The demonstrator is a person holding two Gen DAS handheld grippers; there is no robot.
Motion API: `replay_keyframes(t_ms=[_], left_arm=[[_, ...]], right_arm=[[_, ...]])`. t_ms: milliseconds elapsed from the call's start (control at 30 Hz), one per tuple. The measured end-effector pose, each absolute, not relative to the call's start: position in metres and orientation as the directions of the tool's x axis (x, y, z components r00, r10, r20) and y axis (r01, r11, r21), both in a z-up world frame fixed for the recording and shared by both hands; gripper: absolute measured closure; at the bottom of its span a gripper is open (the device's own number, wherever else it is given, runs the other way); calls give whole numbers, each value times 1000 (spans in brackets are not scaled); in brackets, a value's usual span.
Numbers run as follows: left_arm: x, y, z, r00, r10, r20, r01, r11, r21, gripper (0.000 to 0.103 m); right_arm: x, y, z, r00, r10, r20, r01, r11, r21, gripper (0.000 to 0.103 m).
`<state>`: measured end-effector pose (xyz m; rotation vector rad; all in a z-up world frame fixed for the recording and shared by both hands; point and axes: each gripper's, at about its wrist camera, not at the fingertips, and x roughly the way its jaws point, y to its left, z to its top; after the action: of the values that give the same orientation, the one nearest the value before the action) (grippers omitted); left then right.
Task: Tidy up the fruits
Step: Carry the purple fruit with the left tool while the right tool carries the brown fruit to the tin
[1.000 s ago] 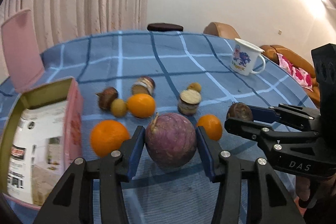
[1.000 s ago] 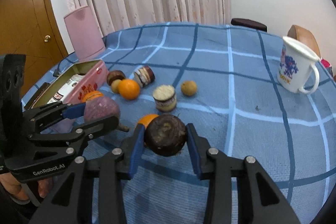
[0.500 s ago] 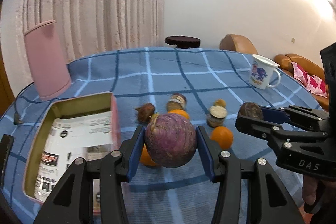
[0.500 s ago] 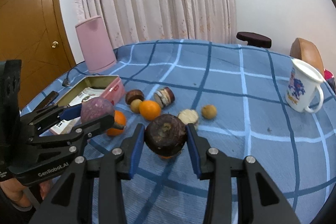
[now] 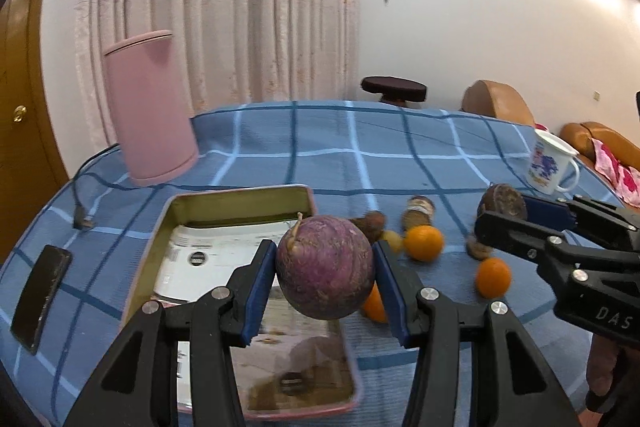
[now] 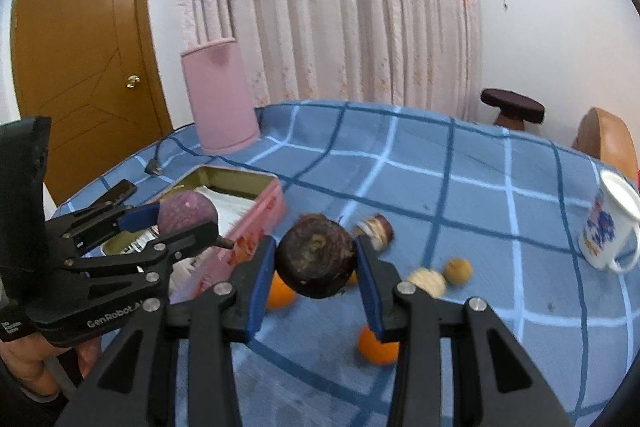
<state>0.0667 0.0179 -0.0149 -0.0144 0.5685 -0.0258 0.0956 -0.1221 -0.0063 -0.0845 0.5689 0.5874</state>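
Left wrist view: left gripper (image 5: 325, 277) clamps a round purple-skinned fruit (image 5: 325, 267) between its blue pads, in the air above the near right edge of an open pink rectangular tin (image 5: 240, 195). The fruit's stem points up and left; no clear long axis. The tin's long axis runs away from the camera. Loose oranges (image 5: 423, 243) lie on the blue checked tablecloth (image 5: 320, 147) to the right.

Right wrist view: right gripper (image 6: 316, 263) pinches a dark brown round fruit (image 6: 316, 259) above the cloth, stem scar facing the camera. White printed mug (image 6: 608, 227) stands far right.
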Motion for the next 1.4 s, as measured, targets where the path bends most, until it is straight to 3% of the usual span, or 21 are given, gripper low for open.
replay_keyframes(t_ms=[467,1400], left_arm=[[75,74,-21,824,79,-561,-111,994,-23,52],[90,113,-46,775,85,-626,-154,987,-57,52]], right_arm=[[105,-53,4,643,585,-494,-652,756,47,61],[123,3,-44,557,559,-614,-697,717,21,60]])
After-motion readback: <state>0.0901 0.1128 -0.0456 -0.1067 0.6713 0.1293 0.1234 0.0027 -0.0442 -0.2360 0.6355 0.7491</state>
